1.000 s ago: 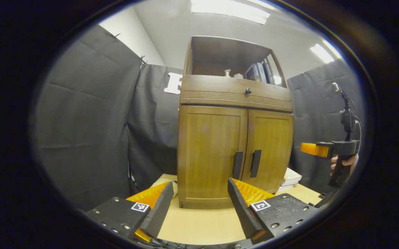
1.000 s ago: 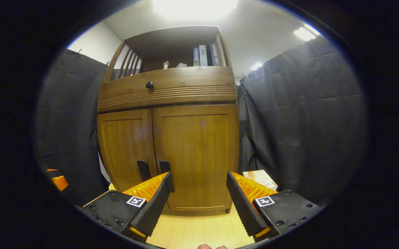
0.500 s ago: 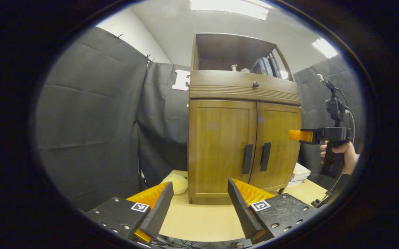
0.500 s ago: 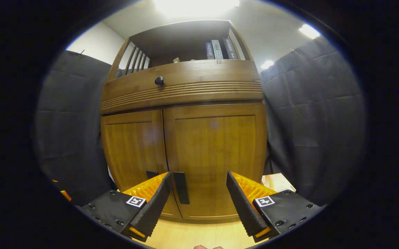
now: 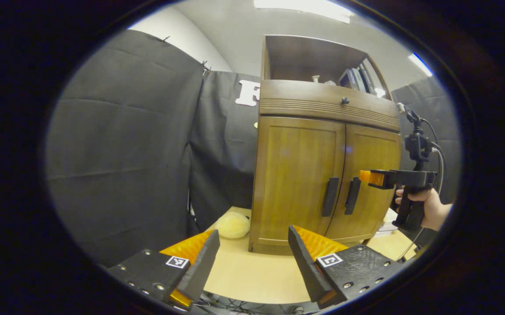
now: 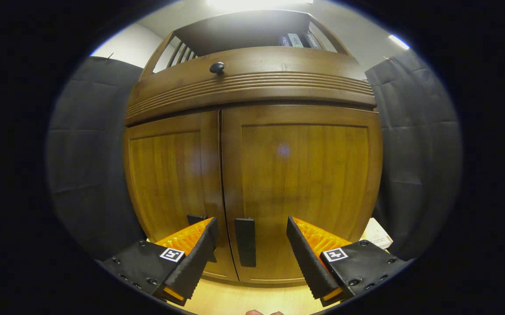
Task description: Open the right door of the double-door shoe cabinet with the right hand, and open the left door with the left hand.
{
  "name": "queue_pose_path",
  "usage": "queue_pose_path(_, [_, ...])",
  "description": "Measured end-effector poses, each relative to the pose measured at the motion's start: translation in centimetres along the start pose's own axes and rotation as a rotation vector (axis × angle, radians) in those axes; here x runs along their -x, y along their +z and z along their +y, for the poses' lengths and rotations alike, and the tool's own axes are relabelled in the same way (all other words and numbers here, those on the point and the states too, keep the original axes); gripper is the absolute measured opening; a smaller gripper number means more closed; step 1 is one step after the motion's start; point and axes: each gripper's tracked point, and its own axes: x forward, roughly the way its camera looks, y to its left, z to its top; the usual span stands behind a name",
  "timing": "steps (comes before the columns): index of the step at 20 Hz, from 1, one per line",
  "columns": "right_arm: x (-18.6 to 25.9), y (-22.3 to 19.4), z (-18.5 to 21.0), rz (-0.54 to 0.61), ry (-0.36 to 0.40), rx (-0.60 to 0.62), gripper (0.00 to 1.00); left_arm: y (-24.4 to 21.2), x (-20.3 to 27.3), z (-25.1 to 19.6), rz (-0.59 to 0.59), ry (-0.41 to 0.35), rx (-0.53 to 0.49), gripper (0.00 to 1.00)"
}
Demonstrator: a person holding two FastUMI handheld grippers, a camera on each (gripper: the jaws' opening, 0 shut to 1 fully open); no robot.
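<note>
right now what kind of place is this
Probably a staged recording booth, not a lived-in home: black cloth walls surround a wooden shoe cabinet standing on a pale tabletop, with strip ceiling lights overhead and a person's hand holding tongs.

Right gripper [image 6: 250, 258] jaws wide apart, level, pointed at the right door handle [image 6: 245, 242], which sits in the gap, untouched. A hand [image 5: 427, 204] grips it near that handle. Left gripper [image 5: 252, 267] also spread, gripping nothing, well back from the handle.
</note>
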Motion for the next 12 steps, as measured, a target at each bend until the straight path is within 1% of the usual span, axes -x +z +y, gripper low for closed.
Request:
queue_pose_path(1, [-0.6,-0.4,0.1,0.009,0.003,0.005,0.99,-0.1,-0.2,0.3,0.005,0.013,0.001,0.92])
queue_pose_path(2, [-1.2,-0.8,0.2,0.015,0.004,0.009,0.97,-0.1,-0.7,0.6,0.012,0.026,0.008,0.92])
queue_pose_path(4, [-2.1,-1.5,0.4,0.009,0.010,0.019,0.97,0.2,-1.9,1.3,0.010,0.063,0.032,0.90])
queue_pose_path(5, [-2.4,-1.8,0.3,0.001,0.005,0.026,0.99,0.4,-2.4,1.8,0.005,0.094,0.034,0.90])
queue_pose_path(6, [-2.8,-2.3,0.4,0.000,0.002,0.033,0.96,0.6,-2.8,1.9,0.003,0.121,0.038,0.90])
queue_pose_path(7, [-3.2,-2.8,0.4,0.005,0.000,0.036,0.97,0.8,-3.3,1.8,0.001,0.135,0.050,0.90])
queue_pose_path(8, [-3.6,-3.3,0.4,0.017,0.001,0.036,0.99,1.1,-3.6,1.5,-0.002,0.141,0.063,0.89])
queue_pose_path(9, [-4.1,-3.9,0.5,0.027,0.005,0.036,0.97,1.3,-3.9,1.5,-0.004,0.145,0.074,0.92])
queue_pose_path(10, [-4.6,-4.3,0.4,0.037,0.003,0.038,0.99,1.2,-4.2,1.8,-0.001,0.150,0.078,0.92])
queue_pose_path(12, [-5.6,-5.1,0.3,0.055,-0.004,0.041,0.97,0.9,-4.3,2.0,0.009,0.163,0.071,0.91])
